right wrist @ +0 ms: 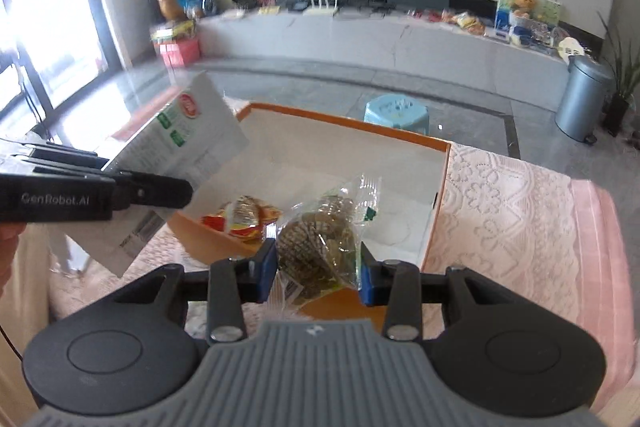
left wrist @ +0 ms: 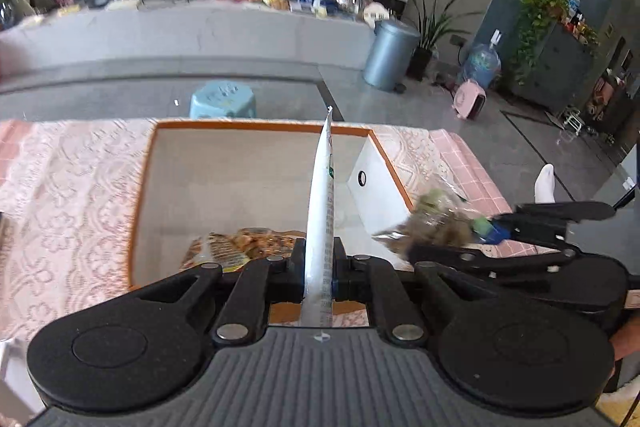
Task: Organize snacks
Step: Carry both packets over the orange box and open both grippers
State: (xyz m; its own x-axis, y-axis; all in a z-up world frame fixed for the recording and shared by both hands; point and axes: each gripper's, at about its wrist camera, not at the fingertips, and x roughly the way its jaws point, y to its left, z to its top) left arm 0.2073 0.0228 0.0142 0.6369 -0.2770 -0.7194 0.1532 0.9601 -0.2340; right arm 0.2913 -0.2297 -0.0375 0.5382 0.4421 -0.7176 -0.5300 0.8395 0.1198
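Observation:
My left gripper (left wrist: 319, 267) is shut on a flat white snack packet (left wrist: 322, 211), held edge-on above the near edge of the orange-rimmed white box (left wrist: 248, 125). The packet also shows in the right wrist view (right wrist: 180, 147), with the left gripper (right wrist: 176, 191) at the left. My right gripper (right wrist: 318, 269) is shut on a clear bag of brown-green snacks (right wrist: 320, 239) over the box's near corner (right wrist: 436, 187); it appears in the left wrist view (left wrist: 440, 223) too. An orange-yellow snack packet (left wrist: 248, 243) lies inside the box, also seen in the right wrist view (right wrist: 244, 219).
The box sits on a table with a pink lace cloth (left wrist: 68, 195). Beyond it are a blue plastic stool (left wrist: 222, 101), a grey bin (left wrist: 390, 53), a potted plant (left wrist: 428, 39) and a long white TV bench (right wrist: 380, 39) with assorted items.

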